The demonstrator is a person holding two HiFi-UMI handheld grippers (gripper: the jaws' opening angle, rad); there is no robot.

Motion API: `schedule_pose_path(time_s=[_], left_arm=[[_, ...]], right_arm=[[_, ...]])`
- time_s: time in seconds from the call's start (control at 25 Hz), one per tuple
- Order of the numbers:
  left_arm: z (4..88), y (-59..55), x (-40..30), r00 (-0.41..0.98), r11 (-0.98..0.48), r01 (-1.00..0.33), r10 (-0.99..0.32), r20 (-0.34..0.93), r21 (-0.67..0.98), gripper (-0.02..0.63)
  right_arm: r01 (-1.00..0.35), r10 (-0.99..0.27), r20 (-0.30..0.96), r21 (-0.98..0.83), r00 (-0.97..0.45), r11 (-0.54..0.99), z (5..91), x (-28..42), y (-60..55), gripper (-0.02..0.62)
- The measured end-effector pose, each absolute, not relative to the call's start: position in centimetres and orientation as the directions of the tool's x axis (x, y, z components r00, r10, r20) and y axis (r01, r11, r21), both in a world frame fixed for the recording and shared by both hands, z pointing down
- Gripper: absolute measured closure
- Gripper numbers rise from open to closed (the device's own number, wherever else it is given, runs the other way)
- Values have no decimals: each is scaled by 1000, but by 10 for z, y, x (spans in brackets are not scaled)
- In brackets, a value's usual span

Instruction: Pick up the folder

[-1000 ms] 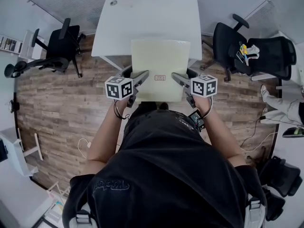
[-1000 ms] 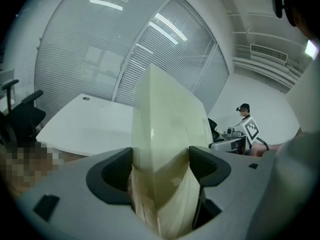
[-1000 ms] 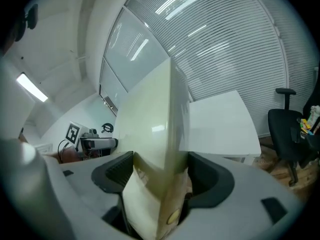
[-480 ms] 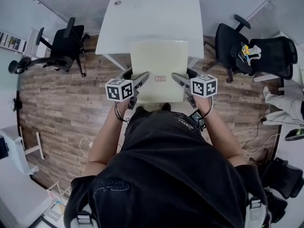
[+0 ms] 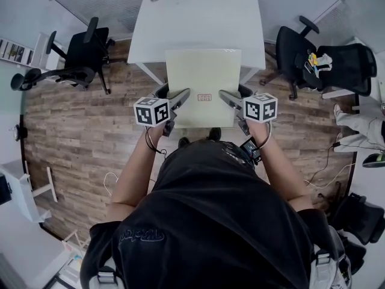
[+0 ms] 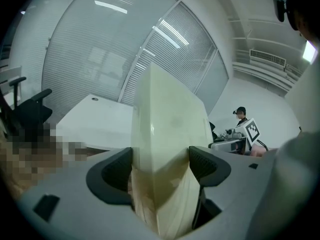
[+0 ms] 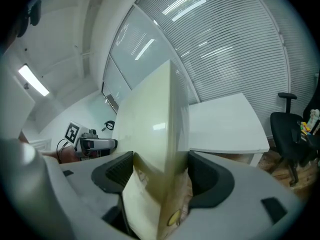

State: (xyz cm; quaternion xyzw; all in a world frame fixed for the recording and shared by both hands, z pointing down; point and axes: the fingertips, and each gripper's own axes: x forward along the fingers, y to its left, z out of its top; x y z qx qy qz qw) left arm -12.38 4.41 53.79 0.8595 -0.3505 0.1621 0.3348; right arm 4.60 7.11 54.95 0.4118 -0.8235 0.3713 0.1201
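A smooth, glossy, pale-yellow rectangular folder (image 5: 203, 77) hung flat at the centre of the head view, overlapping the matte white table (image 5: 198, 23) above a wood-plank floor (image 5: 78, 131). The left gripper (image 5: 181, 96) and right gripper (image 5: 227, 97) each clamped its near edge between dark ribbed pads

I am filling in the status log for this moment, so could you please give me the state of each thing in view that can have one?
folder: closed, held at its near edge by both grippers, seemingly clear of the table.
left gripper: jaws shut on the folder.
right gripper: jaws shut on the folder.
black chair on the left: unoccupied.
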Motion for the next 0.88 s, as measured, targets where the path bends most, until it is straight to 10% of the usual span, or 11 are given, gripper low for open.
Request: schedule_pose_path(time_s=[0.88], left_arm=[[532,97,-239,750,-596,-655,-441,493,464,249]], right_arm=[[-805,-649,502,-495,-571,327,544,-72,139,265]])
